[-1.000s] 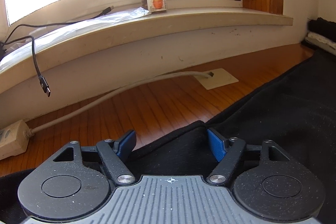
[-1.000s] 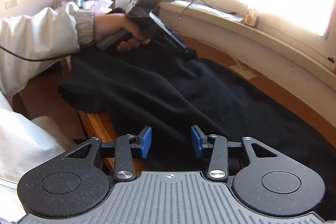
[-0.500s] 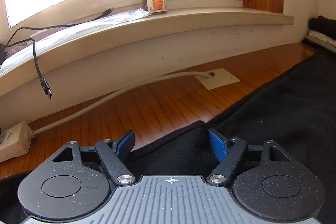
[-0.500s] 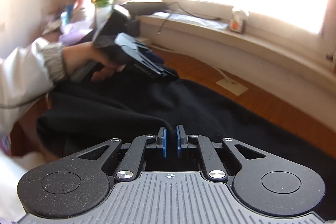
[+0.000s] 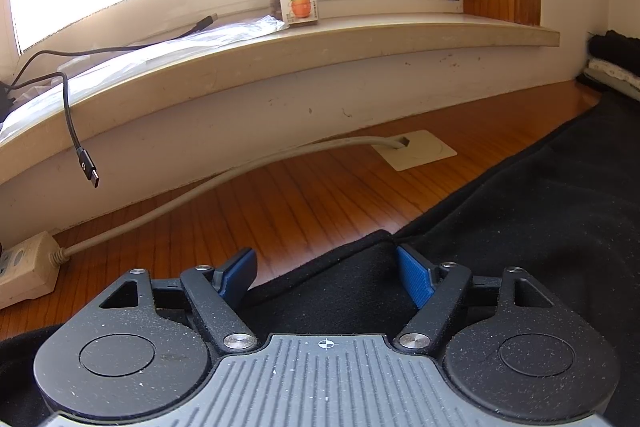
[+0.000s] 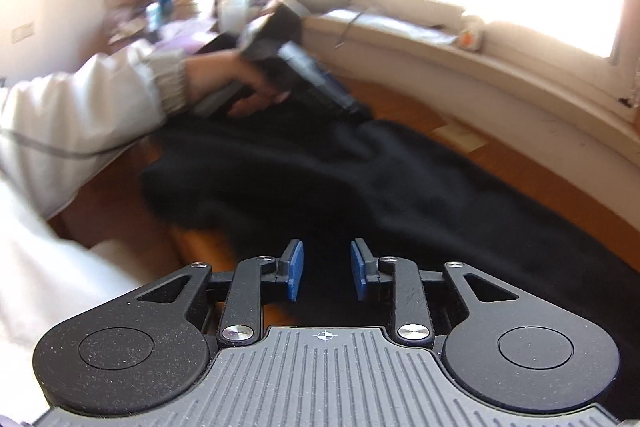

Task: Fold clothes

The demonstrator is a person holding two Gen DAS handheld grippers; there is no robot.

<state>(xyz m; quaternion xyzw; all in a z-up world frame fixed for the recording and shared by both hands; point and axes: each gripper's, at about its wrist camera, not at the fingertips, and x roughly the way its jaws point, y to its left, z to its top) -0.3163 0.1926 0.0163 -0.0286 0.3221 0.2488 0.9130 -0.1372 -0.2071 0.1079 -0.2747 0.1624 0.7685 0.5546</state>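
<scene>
Black garment lies spread over the wooden tabletop under the window sill, one end running toward my right tongs and the other bunched under my left. I have my left gripper low over a corner of the cloth with its blue pads set wide, the fabric edge lying between them but not pinched, so I judge it is placed to take that corner once I squeeze. In the right view my left hand grips its handle, white sleeve resting along the table edge. My right gripper has just been opening again from a near close; its pads stand narrow, with dark cloth lying beyond and below them and nothing clamped. The picture there is blurred. Both ends need a hold before I can lift and fold.
</scene>
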